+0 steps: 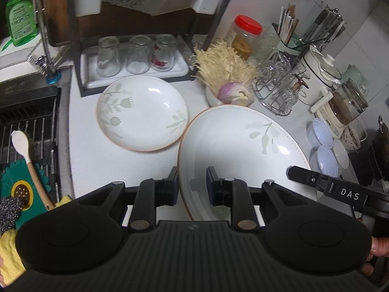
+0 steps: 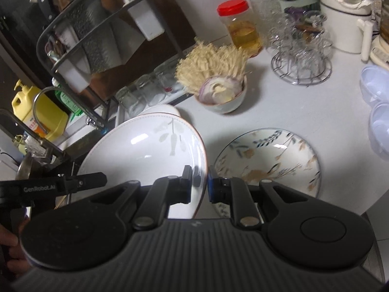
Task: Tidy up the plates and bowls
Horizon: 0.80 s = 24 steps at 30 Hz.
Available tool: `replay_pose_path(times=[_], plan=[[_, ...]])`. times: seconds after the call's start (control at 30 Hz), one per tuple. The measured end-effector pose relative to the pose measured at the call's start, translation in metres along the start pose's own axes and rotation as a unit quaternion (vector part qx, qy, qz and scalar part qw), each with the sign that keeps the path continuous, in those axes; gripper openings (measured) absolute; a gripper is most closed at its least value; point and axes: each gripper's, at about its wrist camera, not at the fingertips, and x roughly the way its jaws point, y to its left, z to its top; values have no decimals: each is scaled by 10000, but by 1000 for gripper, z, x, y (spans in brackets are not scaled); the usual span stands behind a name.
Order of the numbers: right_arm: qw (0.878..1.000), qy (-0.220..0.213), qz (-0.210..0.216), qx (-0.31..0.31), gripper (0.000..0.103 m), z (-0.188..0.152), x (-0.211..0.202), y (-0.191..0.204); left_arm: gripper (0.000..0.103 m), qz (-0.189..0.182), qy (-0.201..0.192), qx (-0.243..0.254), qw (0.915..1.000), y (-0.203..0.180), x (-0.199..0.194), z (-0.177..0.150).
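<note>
A large oval white plate [image 1: 243, 150] with a pale leaf print hangs above the counter, held from both sides. My left gripper [image 1: 192, 185] is shut on its left rim. In the right wrist view my right gripper [image 2: 200, 182] is shut on the right rim of the same plate [image 2: 145, 150]. A round white plate [image 1: 143, 114] with leaf motifs lies on the counter behind and left of it. To the right, a floral plate [image 2: 267, 160] also rests on the counter. A small bowl [image 2: 221, 104] holds cut onion and enoki mushrooms.
A sink with a black drain rack [image 1: 29, 121] lies to the left, with a tap beside it. Upturned glasses stand on a white tray [image 1: 136, 73] under a dish rack. A red-lidded jar [image 1: 245, 36], a wire glass stand [image 2: 301, 56], a kettle and translucent plastic bowls [image 1: 323, 150] crowd the right.
</note>
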Motion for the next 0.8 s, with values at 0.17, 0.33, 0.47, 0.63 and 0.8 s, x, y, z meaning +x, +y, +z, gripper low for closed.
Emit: replay_pose_path(times=[0.17,0.33,0.47,0.63,0.8], plan=[[9999,-98,-34,4,16,8,-14,-28,26,-57,-87,164,9998,-35,10,6],[9998,-144,-100,22,16,12,-23,-59,26,-77,-150,187,9997,-68,27,1],[9997,-126,-191,20,16,12,-26,-83,26,-51,-16,208,9998,-91,46,-5],[9995,21,-281,124,16,8,-18,-112,27,100,439,420,9981,-113,79,-17],[9992,162,-335,121,16,4,-7,-135,28,61,823,266,9962,-118,109,-30]])
